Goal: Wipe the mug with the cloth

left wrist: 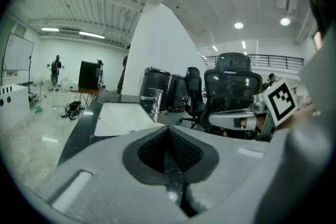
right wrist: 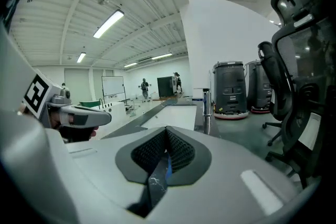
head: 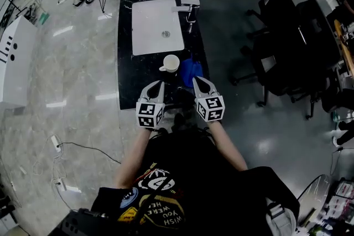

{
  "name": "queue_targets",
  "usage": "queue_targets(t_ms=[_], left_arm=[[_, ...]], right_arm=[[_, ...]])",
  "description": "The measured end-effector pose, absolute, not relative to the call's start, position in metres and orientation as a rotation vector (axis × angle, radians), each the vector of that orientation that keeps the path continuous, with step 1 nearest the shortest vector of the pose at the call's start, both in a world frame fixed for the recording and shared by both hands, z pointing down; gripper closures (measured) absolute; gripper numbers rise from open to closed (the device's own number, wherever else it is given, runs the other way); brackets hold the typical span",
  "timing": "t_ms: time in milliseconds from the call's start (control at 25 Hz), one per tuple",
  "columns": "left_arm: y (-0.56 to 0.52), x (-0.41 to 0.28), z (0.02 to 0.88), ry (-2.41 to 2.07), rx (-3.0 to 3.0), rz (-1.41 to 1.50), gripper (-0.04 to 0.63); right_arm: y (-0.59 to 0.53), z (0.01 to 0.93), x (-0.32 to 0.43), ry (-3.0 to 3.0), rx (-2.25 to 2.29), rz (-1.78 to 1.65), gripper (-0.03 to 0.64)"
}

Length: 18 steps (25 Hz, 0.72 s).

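Observation:
A white mug stands upright on the black counter, just in front of the sink. Right beside the mug a blue cloth lies crumpled on the counter. My left gripper hovers near the counter's front edge, a little short of the mug, its jaws shut with nothing between them. My right gripper is level with it, tips just short of the cloth. Its jaws are shut; a thin blue sliver shows through the slit between the pads. No grip on the cloth shows.
A white sink with a chrome faucet fills the counter's far half. Black office chairs crowd the floor to the right. Pale tiled floor lies to the left, with cables on it.

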<state>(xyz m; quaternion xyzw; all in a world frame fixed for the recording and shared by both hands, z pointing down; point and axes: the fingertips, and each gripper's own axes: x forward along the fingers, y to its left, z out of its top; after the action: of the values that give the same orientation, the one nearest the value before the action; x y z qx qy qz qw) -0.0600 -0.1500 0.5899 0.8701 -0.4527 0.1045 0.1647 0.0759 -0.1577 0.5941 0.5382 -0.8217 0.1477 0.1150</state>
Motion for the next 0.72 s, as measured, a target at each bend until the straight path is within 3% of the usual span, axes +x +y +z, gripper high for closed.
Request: queue_targets(t_ms=[720], left_arm=[[-0.107,-0.075,0.572,-1.215,2.544,0.253,0.592]], right_arm=[[-0.104,0.573,0.042,-2.434,1.598,0.351,0.615]])
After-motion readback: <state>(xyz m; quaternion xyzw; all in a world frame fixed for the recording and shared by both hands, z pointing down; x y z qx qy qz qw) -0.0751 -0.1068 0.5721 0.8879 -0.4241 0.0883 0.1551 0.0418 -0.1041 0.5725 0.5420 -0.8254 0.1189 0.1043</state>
